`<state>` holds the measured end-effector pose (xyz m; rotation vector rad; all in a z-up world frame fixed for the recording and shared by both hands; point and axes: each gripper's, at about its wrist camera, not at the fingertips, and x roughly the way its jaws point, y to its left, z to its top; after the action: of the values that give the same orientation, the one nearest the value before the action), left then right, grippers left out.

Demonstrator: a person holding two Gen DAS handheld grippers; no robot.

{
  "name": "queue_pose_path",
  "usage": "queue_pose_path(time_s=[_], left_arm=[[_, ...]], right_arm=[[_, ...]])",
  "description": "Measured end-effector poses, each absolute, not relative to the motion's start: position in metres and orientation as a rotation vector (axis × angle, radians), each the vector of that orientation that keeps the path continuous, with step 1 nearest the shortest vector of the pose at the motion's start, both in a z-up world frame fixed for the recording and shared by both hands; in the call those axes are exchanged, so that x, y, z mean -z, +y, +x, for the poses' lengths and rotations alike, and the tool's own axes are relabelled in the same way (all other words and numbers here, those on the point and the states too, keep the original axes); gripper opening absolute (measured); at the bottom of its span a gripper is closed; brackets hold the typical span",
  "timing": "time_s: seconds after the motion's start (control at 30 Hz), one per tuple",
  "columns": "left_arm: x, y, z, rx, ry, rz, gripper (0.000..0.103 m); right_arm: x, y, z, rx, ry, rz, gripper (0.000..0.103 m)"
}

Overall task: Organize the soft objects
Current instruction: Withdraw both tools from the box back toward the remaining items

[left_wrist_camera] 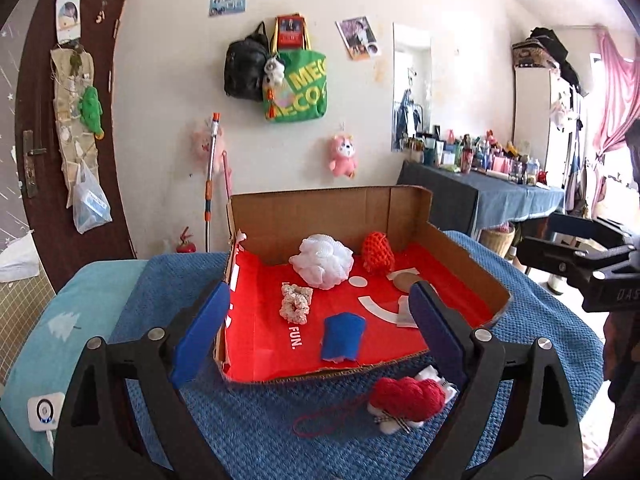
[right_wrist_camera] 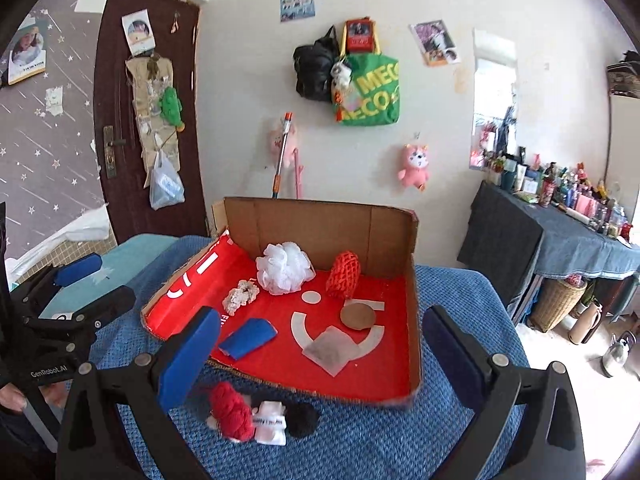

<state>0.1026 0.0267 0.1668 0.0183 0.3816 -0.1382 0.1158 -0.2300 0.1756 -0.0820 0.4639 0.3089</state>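
blue blanket (right_wrist_camera: 360, 448), red doll (right_wrist_camera: 248, 412) just below open right hand-held gripper (right_wrist_camera: 316, 344)

Doll (right_wrist_camera: 256, 420) before box (right_wrist_camera: 414, 292), outside.

Right tool (right_wrist_camera: 316, 354) wide open and empty, red-lined cardboard box (right_wrist_camera: 394, 240) holding soft items, doll (right_wrist_camera: 256, 414) on blue cloth (right_wrist_camera: 360, 448)

"MEG" and "ECO" on green tote bag (right_wrist_camera: 370, 90), "FUN." on red box liner (left_wrist_camera: 294, 342), "GenRobot.AI" on left gripper (right_wrist_camera: 50, 372)
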Motion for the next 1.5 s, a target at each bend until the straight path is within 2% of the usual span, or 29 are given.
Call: queue_pose_path(time_s=[0.67,1.23,1.5], left_arm=[[-0.113,0.006,0.043,0.113,0.365,0.032,0.094],[-0.060,0.005,0.042,0.108,0.462,0.021,0.094],[-0.047,0.004,0.040,0.107,0.482,0.025,0.094]], right_arm=[[-0.106,-0.242,0.035,-0.164,0.344,-0.091,0.103],[-0.049,-0.248,0.022,-0.115,0.324,-0.058,0.103],[-0.028,-0.247,0.026,-0.115,0.373,-0.026,0.103]])
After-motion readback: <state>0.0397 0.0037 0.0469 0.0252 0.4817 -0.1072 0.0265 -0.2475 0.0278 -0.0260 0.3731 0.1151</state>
